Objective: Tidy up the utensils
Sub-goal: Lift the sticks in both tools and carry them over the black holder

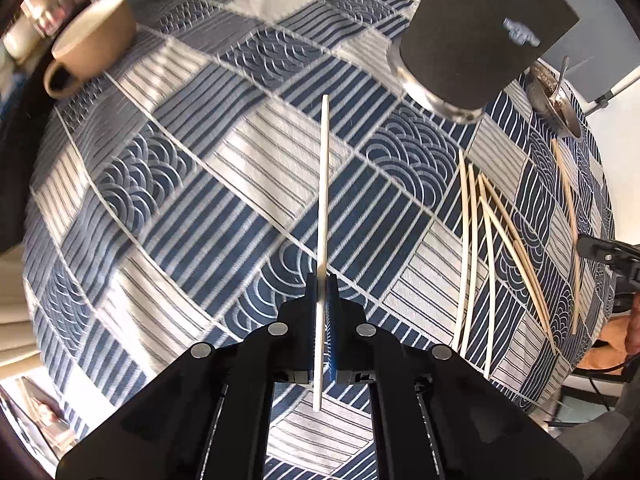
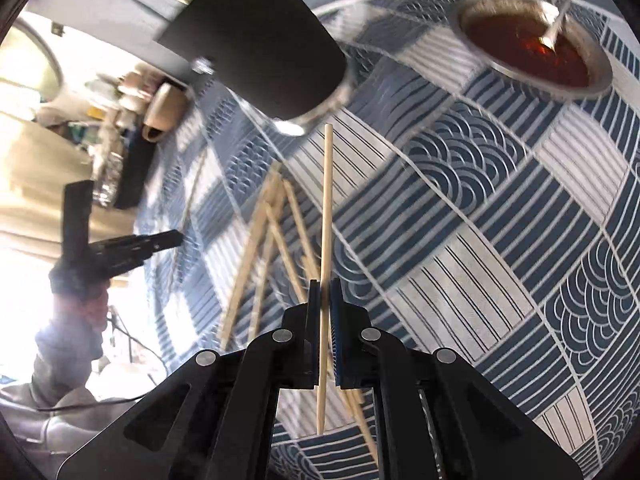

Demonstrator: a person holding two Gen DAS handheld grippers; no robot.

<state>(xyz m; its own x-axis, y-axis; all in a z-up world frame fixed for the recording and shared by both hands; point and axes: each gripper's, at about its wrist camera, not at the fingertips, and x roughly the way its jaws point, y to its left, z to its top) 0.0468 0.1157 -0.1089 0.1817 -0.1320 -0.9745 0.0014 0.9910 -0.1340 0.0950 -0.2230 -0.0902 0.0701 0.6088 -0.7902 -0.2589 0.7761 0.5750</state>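
1. Chopsticks are the things being sorted: a white chopstick [image 1: 323, 216] is clamped between the pads of the left claw [image 1: 322, 292] and is held above the desk [image 1: 168, 208], its far end pointing toward the dark cylindrical holder [image 1: 480, 28].
2. A pale wooden chopstick [image 2: 326, 240] is clamped in the right claw [image 2: 325, 300], with its far tip just short of the metal base of the dark cylindrical holder [image 2: 256, 36] and its near end sticking out behind the pads.
3. Both claws are seen closed tightly on their sticks, with no gap beside the wood.
4. A loose pile of chopsticks [image 1: 484, 248] is left lying on the patterned blue and white cloth, on the near side of the holder; some are white, some wooden, and several cross one another.
5. One more wooden chopstick [image 1: 568, 232] is seen lying apart, on the far side of the pile from the left claw.
6. A metal bowl [image 2: 600, 76] of dark reddish liquid is placed beside the holder, with a spoon [image 2: 558, 20] resting in it.
7. A tan mug [image 1: 92, 40] is set well apart from the holder, near the desk's edge.
8. From the right wrist view the left claw is seen held in a hand [image 2: 76, 280], beyond the pile.
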